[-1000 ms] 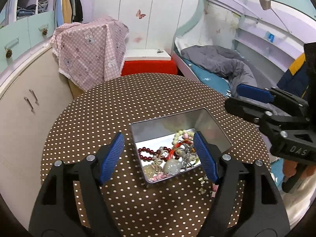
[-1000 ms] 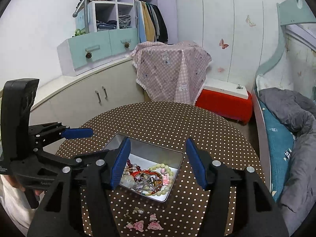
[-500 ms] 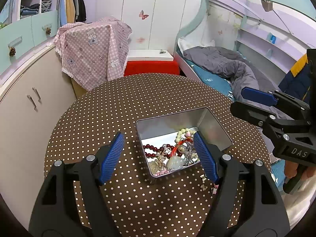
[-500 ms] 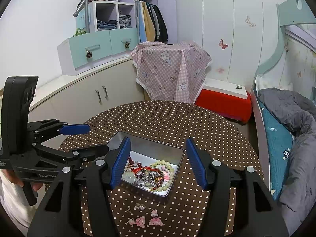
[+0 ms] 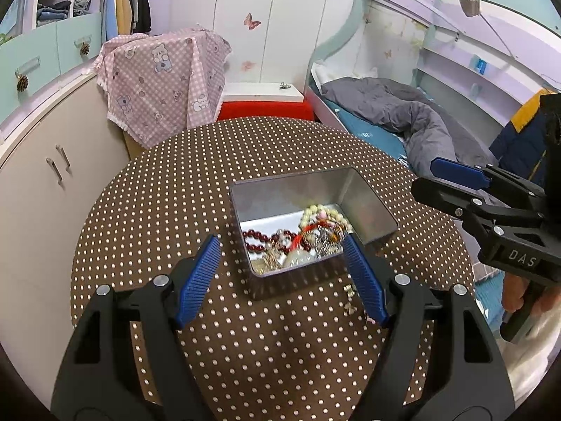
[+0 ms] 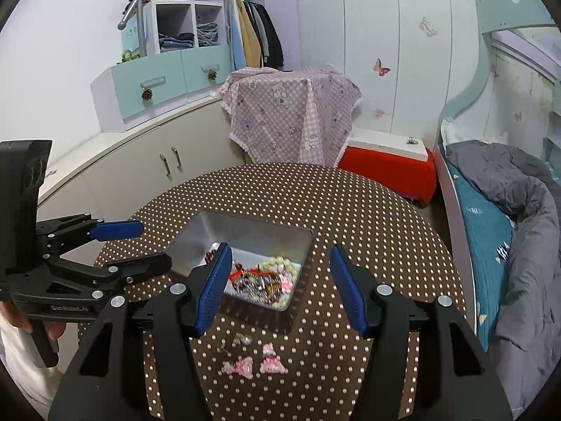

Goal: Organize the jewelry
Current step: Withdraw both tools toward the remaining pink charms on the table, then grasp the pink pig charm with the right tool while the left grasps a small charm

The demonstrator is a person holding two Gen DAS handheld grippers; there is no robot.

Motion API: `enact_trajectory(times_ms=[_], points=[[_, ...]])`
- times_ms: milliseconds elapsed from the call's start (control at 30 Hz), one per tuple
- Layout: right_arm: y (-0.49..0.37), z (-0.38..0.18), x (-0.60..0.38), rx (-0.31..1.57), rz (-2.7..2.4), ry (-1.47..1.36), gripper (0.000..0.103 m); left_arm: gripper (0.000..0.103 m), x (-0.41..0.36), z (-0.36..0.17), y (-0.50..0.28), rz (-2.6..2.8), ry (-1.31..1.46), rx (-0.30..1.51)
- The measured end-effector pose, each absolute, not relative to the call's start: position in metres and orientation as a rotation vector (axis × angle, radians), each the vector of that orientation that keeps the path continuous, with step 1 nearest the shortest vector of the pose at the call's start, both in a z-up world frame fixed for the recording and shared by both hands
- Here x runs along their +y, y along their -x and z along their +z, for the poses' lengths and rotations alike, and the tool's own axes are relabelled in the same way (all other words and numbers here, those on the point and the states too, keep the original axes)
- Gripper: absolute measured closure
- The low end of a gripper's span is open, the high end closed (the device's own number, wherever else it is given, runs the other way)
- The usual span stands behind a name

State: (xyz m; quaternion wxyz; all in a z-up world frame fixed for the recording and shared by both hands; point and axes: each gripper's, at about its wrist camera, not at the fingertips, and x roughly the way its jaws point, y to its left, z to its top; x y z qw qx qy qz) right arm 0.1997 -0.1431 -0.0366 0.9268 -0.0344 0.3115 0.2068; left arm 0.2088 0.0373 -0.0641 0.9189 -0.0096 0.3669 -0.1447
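Note:
An open silver metal tin (image 5: pixel 364 207) (image 6: pixel 224 229) sits on the round brown polka-dot table (image 5: pixel 175 189) (image 6: pixel 350 210). It holds a pile of jewelry (image 5: pixel 301 238) (image 6: pixel 266 279): red beads, a pale green bead bracelet, a red cord. Pink hair clips (image 6: pixel 256 365) and small earrings (image 6: pixel 242 340) lie on the table in front of the tin; the earrings show in the left wrist view (image 5: pixel 349 298). My left gripper (image 5: pixel 280 273) (image 6: pixel 129 245) is open and empty, above the tin's near edge. My right gripper (image 6: pixel 280 287) (image 5: pixel 441 179) is open and empty, above the clips.
A cream cabinet (image 6: pixel 140 165) curves along the left of the table. A pink checked cloth (image 6: pixel 291 112) covers furniture behind it, beside a red box with a white lid (image 6: pixel 385 165). A bed with a grey blanket (image 6: pixel 519 217) runs along the right.
Both grippers have drawn back and risen a little, so the tin looks farther and smaller. Both stay open and empty. The tin and loose pieces have not moved.

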Motion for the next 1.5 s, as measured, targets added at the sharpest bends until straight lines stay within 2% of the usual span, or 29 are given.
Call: enact_trajectory(times_ms=[667,867,1033,1100,1200,1300,1500], points=[[-0.176,-0.091,-0.154,0.782,0.374,0.076,0.048,0.03,0.027,-0.113,-0.179,-0.327,-0.003,0.89],[-0.178,-0.111,-0.143,0.83,0.401,0.109,0.062,0.03,0.02,-0.12,-0.176,-0.342,-0.003,0.913],[-0.181,-0.127,-0.136,0.872,0.412,0.135,0.08,0.03,0.016,-0.124,-0.175,-0.365,-0.001,0.917],[-0.179,-0.129,-0.136,0.861,0.411,0.146,0.081,0.031,0.011,-0.125,-0.173,-0.391,-0.01,0.915],[-0.174,-0.129,-0.141,0.856,0.418,0.135,0.082,0.051,0.0,-0.124,-0.171,-0.429,-0.025,0.916],[-0.17,-0.129,-0.146,0.852,0.415,0.129,0.082,0.064,-0.013,-0.126,-0.172,-0.478,-0.04,0.92],[-0.16,-0.129,-0.157,0.847,0.4,0.115,0.082,0.072,-0.034,-0.133,-0.178,-0.527,-0.065,0.941]])
